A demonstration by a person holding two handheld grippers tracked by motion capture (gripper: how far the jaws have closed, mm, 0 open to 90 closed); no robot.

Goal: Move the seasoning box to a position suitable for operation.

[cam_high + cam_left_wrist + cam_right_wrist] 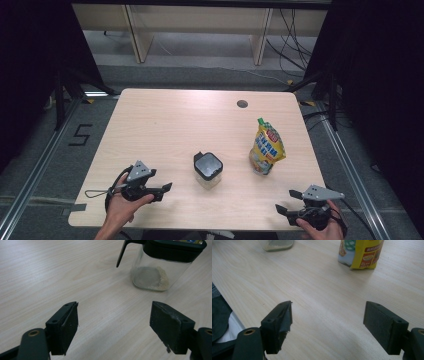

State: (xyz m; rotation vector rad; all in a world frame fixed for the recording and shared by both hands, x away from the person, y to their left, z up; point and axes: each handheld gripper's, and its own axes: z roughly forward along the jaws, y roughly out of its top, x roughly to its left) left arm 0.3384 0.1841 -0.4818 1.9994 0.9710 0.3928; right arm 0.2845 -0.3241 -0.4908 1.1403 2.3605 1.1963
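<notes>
A clear jar (208, 170) with a black flip lid stands near the middle of the wooden table (165, 125). A little pale grain lies at its bottom (152, 277). A yellow stand-up pouch (267, 147) stands upright to its right. My left gripper (165, 191) lies low at the front left, open and empty, pointing toward the jar. Its jaws (113, 322) stand wide apart above bare wood. My right gripper (286, 201) is at the front right corner, open and empty (328, 325). Ahead of it are the pouch (362, 253) and the jar's base (278, 245).
A round cable hole (242, 104) sits near the table's far edge. The table's front edge (227, 302) runs close to my right gripper. Wooden furniture legs (260, 40) and cables lie on the floor beyond the table. Black curtains flank both sides.
</notes>
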